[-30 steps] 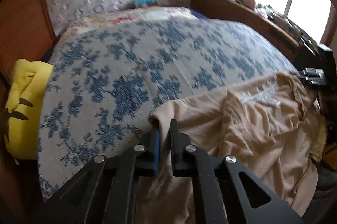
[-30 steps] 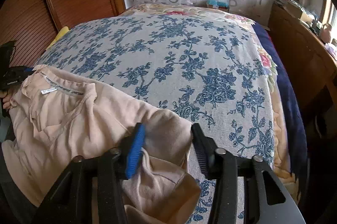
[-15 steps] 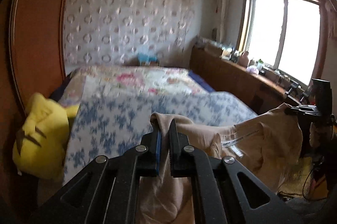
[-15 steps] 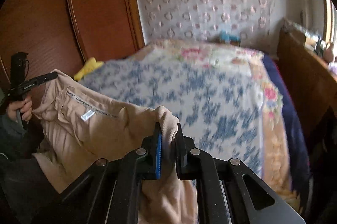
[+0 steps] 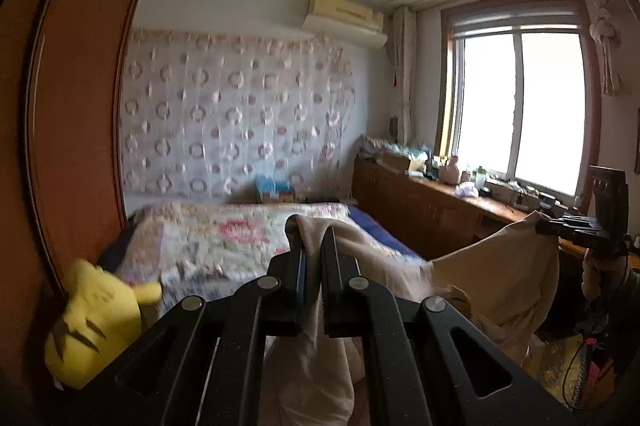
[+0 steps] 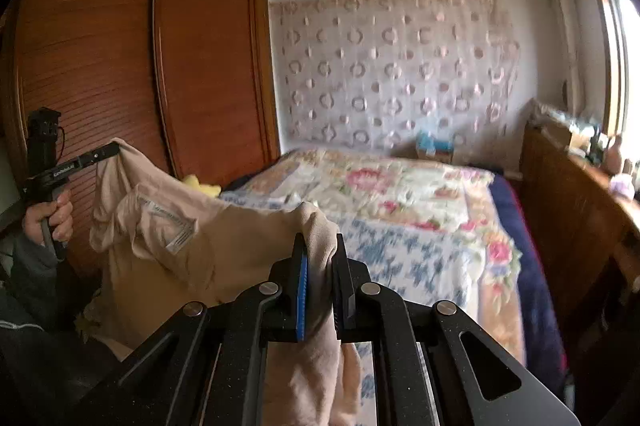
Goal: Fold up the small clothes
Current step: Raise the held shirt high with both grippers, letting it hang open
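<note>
We found the limp beige cotton garment (image 6: 168, 246) lifted clear above the blue floral quilted bed (image 6: 400, 258), with the left gripper (image 5: 313, 258) and the right gripper (image 6: 320, 266) each clamped on 1 bunched corner of it. We judged this the spread-out step. The next move called for laying it flat on the bed without slack.

Left gripper (image 5: 313, 246) and right gripper (image 6: 319, 254) raised level, jaws clamped.
</note>
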Action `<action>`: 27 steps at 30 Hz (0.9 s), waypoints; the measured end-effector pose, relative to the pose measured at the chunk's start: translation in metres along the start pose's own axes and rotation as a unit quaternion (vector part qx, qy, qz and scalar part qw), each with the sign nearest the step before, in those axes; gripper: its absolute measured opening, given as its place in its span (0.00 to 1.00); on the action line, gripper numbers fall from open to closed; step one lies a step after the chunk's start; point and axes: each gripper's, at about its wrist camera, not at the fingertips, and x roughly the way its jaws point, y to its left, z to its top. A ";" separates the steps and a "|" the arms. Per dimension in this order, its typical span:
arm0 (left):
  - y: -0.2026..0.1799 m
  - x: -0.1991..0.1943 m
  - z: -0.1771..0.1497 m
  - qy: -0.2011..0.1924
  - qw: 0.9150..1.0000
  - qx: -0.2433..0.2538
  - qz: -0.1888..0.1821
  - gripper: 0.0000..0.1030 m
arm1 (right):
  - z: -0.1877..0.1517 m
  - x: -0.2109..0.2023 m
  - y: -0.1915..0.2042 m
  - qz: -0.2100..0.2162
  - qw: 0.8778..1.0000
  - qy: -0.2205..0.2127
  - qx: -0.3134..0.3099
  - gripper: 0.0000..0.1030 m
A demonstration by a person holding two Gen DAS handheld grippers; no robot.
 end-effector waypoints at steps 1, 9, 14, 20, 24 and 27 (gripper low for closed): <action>0.000 -0.001 0.006 -0.006 1.000 0.003 0.001 0.06 | 0.007 -0.007 0.002 -0.002 1.000 -0.007 -0.006 0.09; -0.001 -0.034 0.079 -0.071 0.996 0.042 0.030 0.06 | 0.050 -0.056 0.021 -0.013 0.997 -0.075 -0.032 0.09; 0.006 -0.045 0.102 -0.095 0.992 0.054 0.057 0.06 | 0.070 -0.082 0.039 -0.032 0.991 -0.113 -0.059 0.09; 0.014 -0.058 0.119 -0.119 0.990 0.051 0.063 0.06 | 0.084 -0.098 0.051 -0.059 0.986 -0.131 -0.085 0.09; 0.010 -0.073 0.130 -0.137 0.986 0.062 0.066 0.06 | 0.075 -0.101 0.069 -0.073 0.982 -0.146 -0.096 0.09; 0.006 -0.078 0.133 -0.145 0.984 0.072 0.069 0.06 | 0.066 -0.101 0.079 -0.085 0.979 -0.155 -0.105 0.09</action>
